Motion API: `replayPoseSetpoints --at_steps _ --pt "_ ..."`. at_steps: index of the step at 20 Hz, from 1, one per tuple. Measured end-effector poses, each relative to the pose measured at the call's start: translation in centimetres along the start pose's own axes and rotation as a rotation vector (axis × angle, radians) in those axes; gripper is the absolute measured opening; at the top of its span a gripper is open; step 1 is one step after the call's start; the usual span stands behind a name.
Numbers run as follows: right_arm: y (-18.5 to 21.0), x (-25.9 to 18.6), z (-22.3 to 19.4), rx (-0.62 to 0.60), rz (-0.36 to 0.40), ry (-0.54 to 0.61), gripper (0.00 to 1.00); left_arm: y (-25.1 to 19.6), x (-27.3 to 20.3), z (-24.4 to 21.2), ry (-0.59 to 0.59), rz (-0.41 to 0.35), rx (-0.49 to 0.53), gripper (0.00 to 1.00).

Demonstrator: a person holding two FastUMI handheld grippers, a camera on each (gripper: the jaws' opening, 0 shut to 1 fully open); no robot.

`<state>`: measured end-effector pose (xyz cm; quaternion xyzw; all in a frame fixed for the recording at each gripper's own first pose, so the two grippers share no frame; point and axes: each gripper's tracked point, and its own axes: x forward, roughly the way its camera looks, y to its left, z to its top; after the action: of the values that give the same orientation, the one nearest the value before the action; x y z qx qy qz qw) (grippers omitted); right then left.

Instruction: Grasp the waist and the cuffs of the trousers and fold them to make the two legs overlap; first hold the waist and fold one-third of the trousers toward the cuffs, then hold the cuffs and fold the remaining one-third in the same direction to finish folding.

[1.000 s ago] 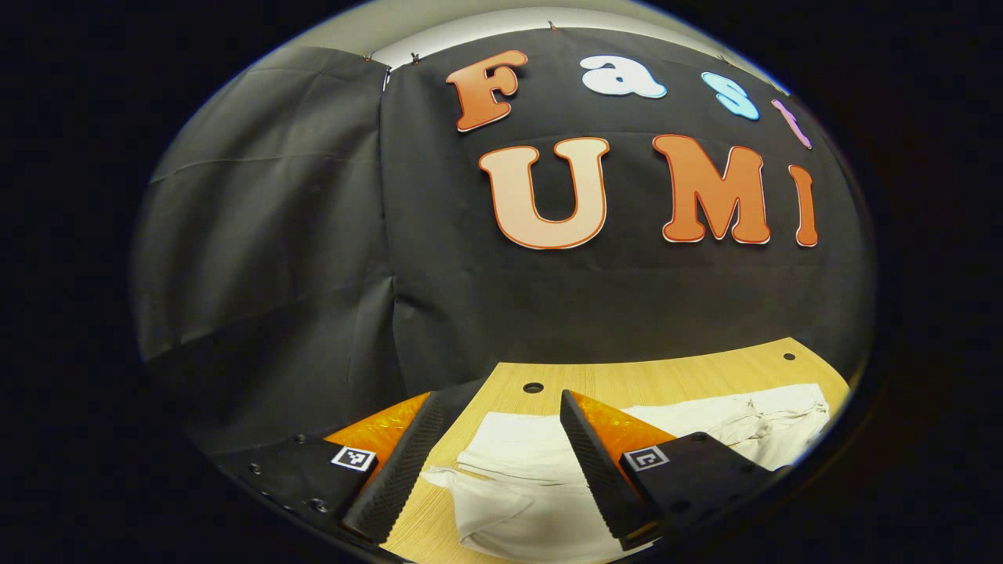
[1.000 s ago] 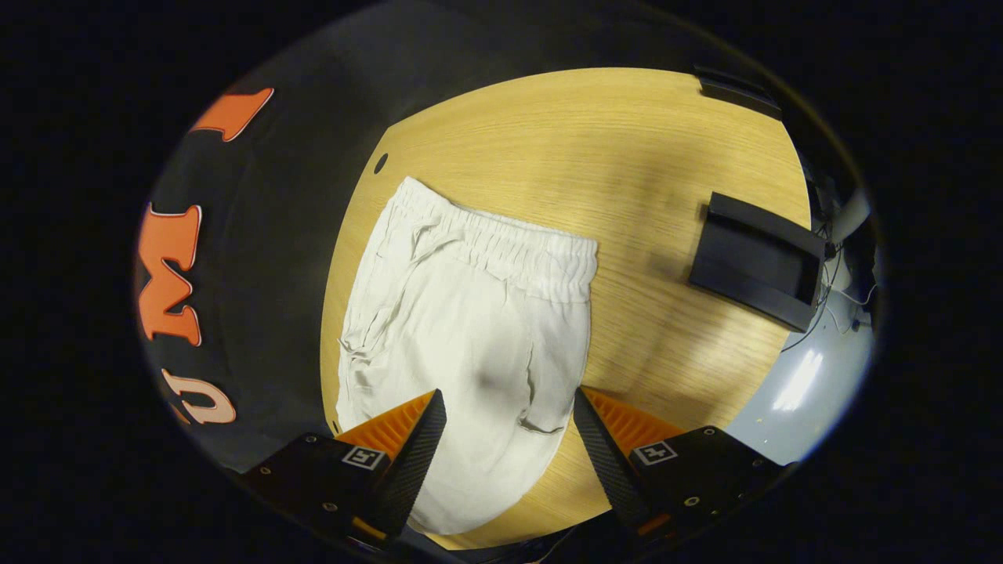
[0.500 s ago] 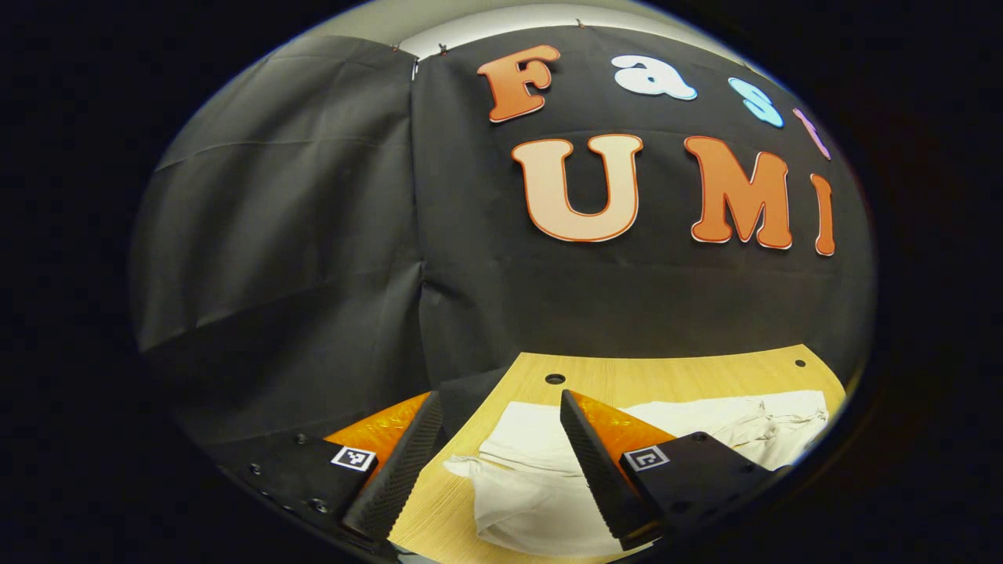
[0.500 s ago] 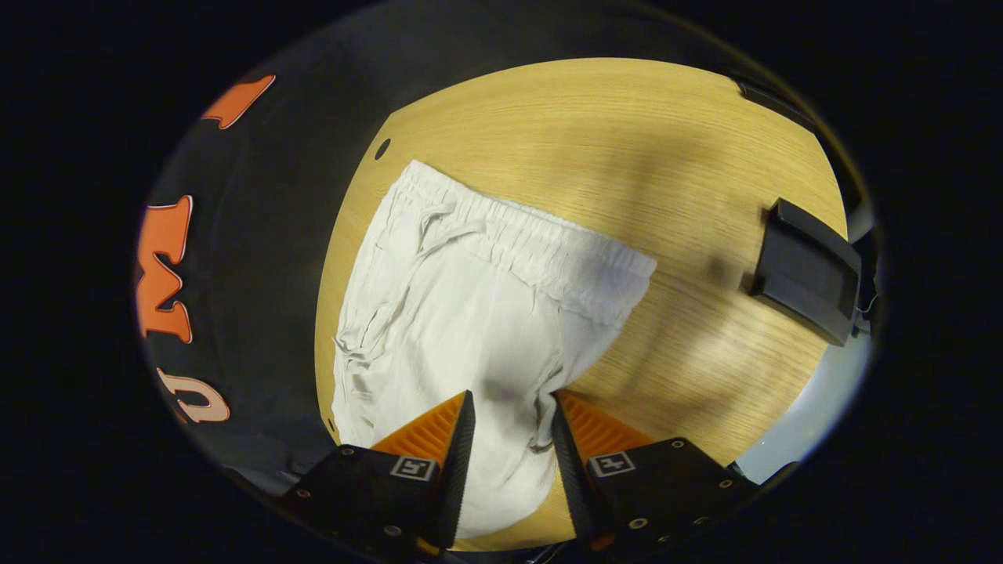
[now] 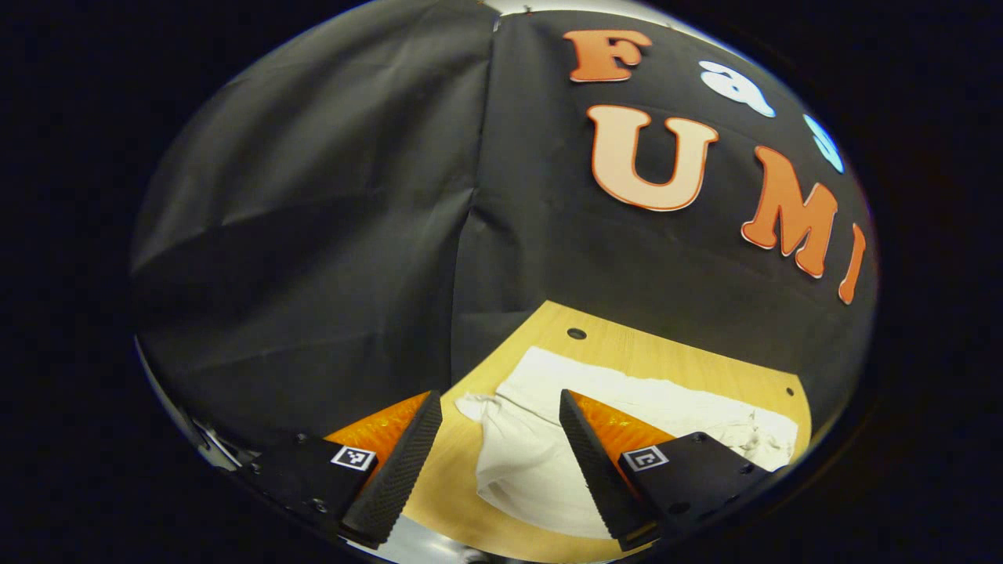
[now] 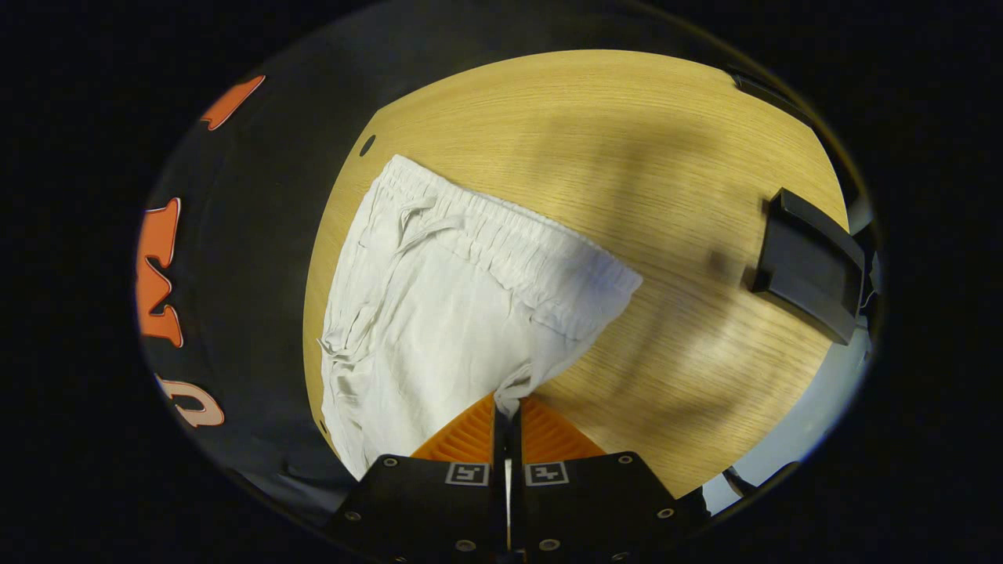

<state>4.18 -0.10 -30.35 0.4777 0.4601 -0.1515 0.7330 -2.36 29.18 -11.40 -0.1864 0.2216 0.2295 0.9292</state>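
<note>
White trousers (image 6: 439,313) lie flat on the wooden table (image 6: 666,141), with the elastic waistband (image 6: 509,243) at their far end in the right gripper view. My right gripper (image 6: 508,401) is shut, pinching a small fold of the fabric at the near edge of the cloth. In the left gripper view the trousers (image 5: 525,462) stretch off to the right, with a rumpled end lying just beyond and between the fingers. My left gripper (image 5: 499,399) hangs above that end, open, with nothing held.
A black box-shaped object (image 6: 807,266) sits on the table to the right of the waistband. Small round holes (image 6: 367,145) (image 5: 577,334) mark the tabletop near the black cloth wall. Bare wood (image 5: 666,364) lies between trousers and wall.
My right gripper has gone from wide open to shut, pinching the trousers' near edge. The left gripper has swung and tilted, its fingers still open.
</note>
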Motion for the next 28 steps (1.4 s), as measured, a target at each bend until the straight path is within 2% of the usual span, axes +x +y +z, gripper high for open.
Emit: replayPoseSetpoints --at_steps 3,4,7,9,11,12,13,14,20,28 --pt "0.0 0.0 -0.1 0.007 -0.003 0.007 0.02 -0.8 1.3 -3.2 0.104 -0.043 -0.175 0.96" --pt "-0.1 0.0 -0.1 0.01 -0.003 0.01 0.02 -1.1 1.8 -4.2 0.139 -0.054 -0.24 0.99" --pt "-0.1 0.0 -0.2 0.025 -0.003 0.015 0.02 -2.6 2.7 -6.3 0.215 -0.089 -0.454 0.99" --pt "0.0 0.0 -0.2 0.047 -0.004 0.022 0.02 -2.8 2.6 -7.2 0.264 -0.084 -0.547 0.96" --pt "0.0 0.0 -0.2 0.052 -0.009 0.026 0.02 -2.7 2.7 -8.2 0.307 -0.071 -0.613 0.99" --pt "-0.1 0.1 -0.2 0.047 -0.012 0.026 0.02 -2.4 2.8 -8.9 0.318 -0.067 -0.637 0.99" --pt "-0.1 0.0 -0.2 0.044 -0.013 0.025 0.07 -2.0 3.1 -9.5 0.329 -0.062 -0.653 0.99" --pt "-0.1 0.0 -0.2 0.049 -0.013 0.025 0.02 -1.5 3.3 -10.5 0.337 -0.049 -0.661 1.0" --pt "0.0 0.2 -0.1 0.082 -0.021 0.033 0.02 0.5 6.0 -13.6 0.375 -0.008 -0.754 0.99" --pt "0.3 0.3 0.0 0.117 -0.023 0.029 0.02 -0.6 8.5 -14.9 0.415 -0.026 -0.726 1.0"
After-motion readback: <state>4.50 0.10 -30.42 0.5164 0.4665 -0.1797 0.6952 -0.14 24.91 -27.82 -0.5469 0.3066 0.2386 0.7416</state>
